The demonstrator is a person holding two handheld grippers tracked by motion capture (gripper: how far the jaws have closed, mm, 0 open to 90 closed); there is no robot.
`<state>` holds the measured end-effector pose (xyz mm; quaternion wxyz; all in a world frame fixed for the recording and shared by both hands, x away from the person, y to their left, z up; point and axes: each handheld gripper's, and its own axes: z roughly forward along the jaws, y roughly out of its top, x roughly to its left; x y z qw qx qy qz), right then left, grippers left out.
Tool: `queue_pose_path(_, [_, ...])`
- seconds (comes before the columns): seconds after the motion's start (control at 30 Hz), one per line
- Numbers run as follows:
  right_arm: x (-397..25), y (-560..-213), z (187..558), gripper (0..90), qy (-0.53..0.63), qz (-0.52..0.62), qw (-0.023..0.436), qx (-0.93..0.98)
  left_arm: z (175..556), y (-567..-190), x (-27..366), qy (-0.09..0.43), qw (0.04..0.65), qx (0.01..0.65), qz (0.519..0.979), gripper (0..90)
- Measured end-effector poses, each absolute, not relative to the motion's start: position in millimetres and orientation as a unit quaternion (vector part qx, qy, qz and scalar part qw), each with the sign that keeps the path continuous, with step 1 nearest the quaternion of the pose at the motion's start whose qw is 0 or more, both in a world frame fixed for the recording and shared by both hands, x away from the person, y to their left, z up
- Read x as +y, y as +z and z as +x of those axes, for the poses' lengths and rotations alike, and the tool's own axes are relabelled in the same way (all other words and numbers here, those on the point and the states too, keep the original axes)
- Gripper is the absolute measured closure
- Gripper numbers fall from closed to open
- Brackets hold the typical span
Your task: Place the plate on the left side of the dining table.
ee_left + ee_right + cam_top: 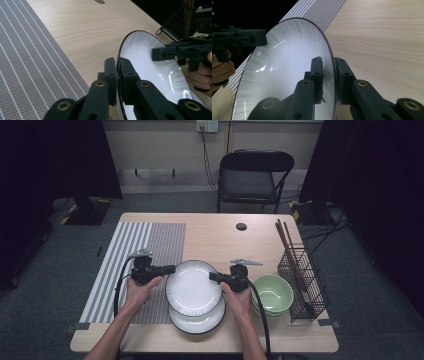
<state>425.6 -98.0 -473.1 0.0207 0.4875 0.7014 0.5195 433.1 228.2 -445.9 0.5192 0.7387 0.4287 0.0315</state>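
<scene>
1. Near the front edge of the tabletop (215,232), around its middle, we hold the top plate (193,286) up over a second plate (200,321) that lies flat under it.
2. Our left gripper (171,268) pinches the top plate's left rim. Seen from the left gripper view, its two jaws are closed tight on the thin dark edge of the plate (150,62).
3. Our right gripper (212,276) pinches the opposite rim. From the right gripper view, its jaws are clamped on the edge of the plate (287,75) too, one jaw on each face.
4. We think the step in hand is lifting the top plate off the stack. It looks clear of the lower plate, though we cannot tell by how much.
5. On the left side of the tabletop lies the striped mat (140,255), just beside the plates. It looks like a good spot for the plate, but that is our guess.
6. Toward the right edge sit the green bowls (272,293) and the wire rack (304,280) holding chopsticks (287,242).
7. Next, both hands need to move together at the same speed and keep the plate level. If one gripper pulls ahead, the smooth rim could slip out.
</scene>
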Motion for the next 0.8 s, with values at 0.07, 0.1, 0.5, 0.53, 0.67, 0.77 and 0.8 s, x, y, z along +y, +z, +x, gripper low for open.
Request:
queue_pose_path(0.07, [-98,-473,426,79.3,0.521,0.488,0.023,0.7,432,-445,232,0.018,0.527,0.432,0.732,76.9])
queue_pose_path(0.1, [-98,-473,426,79.4,0.52,0.488,0.024,0.701,431,-444,234,0.016,0.53,0.433,0.729,77.2])
queue_pose_path(0.5, [-98,-473,426,80.7,0.519,0.487,0.03,0.702,406,-452,240,0.017,0.485,0.429,0.762,62.9])
queue_pose_path(0.53, [-98,-473,426,80.7,0.519,0.487,0.031,0.702,405,-455,240,0.013,0.483,0.431,0.762,61.1])
queue_pose_path(0.67, [-98,-473,425,80.7,0.519,0.486,0.035,0.702,400,-460,238,0.005,0.478,0.428,0.767,60.2])
queue_pose_path(0.77, [-98,-473,425,80.6,0.519,0.486,0.038,0.702,398,-465,236,-0.002,0.481,0.431,0.764,63.1])
queue_pose_path(0.8, [-98,-473,426,80.7,0.519,0.485,0.039,0.702,398,-466,235,-0.005,0.483,0.428,0.764,66.0])
